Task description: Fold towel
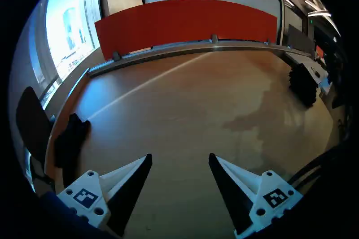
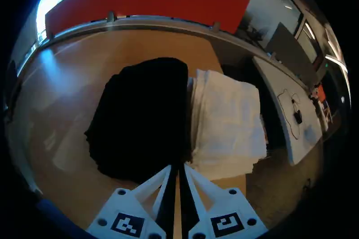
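Black towel (image 2: 139, 118) at the tips of the nearly closed right hand-held gripper (image 2: 179, 166) — left hand-held gripper (image 1: 180, 154) wide apart, empty.

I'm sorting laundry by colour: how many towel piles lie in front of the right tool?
2. A black towel pile sits left of centre; a white towel pile lies close against its right side. Others may lie outside this view.
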A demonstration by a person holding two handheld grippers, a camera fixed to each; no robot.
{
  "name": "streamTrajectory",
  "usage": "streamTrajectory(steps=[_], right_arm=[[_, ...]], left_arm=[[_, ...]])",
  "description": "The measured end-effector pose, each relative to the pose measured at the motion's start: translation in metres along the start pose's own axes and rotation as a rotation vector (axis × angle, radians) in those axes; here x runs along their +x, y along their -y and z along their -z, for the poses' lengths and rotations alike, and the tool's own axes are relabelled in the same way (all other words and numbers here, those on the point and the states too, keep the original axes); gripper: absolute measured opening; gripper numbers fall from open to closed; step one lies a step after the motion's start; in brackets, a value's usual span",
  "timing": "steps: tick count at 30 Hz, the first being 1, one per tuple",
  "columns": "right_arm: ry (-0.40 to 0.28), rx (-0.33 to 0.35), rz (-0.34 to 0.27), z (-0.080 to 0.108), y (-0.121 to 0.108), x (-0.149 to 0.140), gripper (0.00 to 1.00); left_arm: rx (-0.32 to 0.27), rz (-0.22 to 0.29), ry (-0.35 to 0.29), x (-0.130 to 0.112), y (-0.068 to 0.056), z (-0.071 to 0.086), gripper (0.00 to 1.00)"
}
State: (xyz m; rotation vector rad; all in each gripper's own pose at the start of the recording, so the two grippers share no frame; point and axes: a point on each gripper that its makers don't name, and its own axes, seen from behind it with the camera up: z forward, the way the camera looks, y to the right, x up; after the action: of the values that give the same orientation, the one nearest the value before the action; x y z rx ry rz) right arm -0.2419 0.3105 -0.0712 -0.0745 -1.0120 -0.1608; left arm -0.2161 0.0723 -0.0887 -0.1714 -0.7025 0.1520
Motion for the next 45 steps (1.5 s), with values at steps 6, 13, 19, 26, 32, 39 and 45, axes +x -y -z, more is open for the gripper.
streamTrajectory(steps=[6, 13, 19, 26, 32, 39, 45], right_arm=[[-0.006, -0.007, -0.009, 0.003, -0.001, -0.004, 0.37], [-0.036, -0.015, -0.012, 0.011, 0.001, -0.008, 0.94], [-0.068, -0.009, -0.02, 0.017, 0.009, -0.004, 1.0], [-0.115, -0.003, -0.018, 0.027, 0.021, 0.009, 1.0], [-0.218, 0.008, -0.035, 0.045, 0.037, 0.036, 1.0], [-0.36, 0.026, -0.049, 0.068, 0.058, 0.07, 1.0], [-0.46, 0.026, -0.059, 0.084, 0.074, 0.088, 1.0]], left_arm=[[0.002, 0.001, -0.004, 0.001, 0.001, 0.002, 0.94], [0.005, 0.005, -0.012, 0.003, 0.003, 0.004, 0.94], [0.0, 0.003, -0.019, 0.004, 0.001, 0.005, 0.94], [-0.007, 0.001, -0.03, 0.007, 0.0, 0.007, 0.94], [-0.004, 0.001, -0.045, 0.013, 0.004, 0.009, 0.94], [-0.003, 0.013, -0.062, 0.02, 0.006, 0.009, 0.94], [-0.003, 0.013, -0.071, 0.024, 0.006, 0.01, 0.94]])
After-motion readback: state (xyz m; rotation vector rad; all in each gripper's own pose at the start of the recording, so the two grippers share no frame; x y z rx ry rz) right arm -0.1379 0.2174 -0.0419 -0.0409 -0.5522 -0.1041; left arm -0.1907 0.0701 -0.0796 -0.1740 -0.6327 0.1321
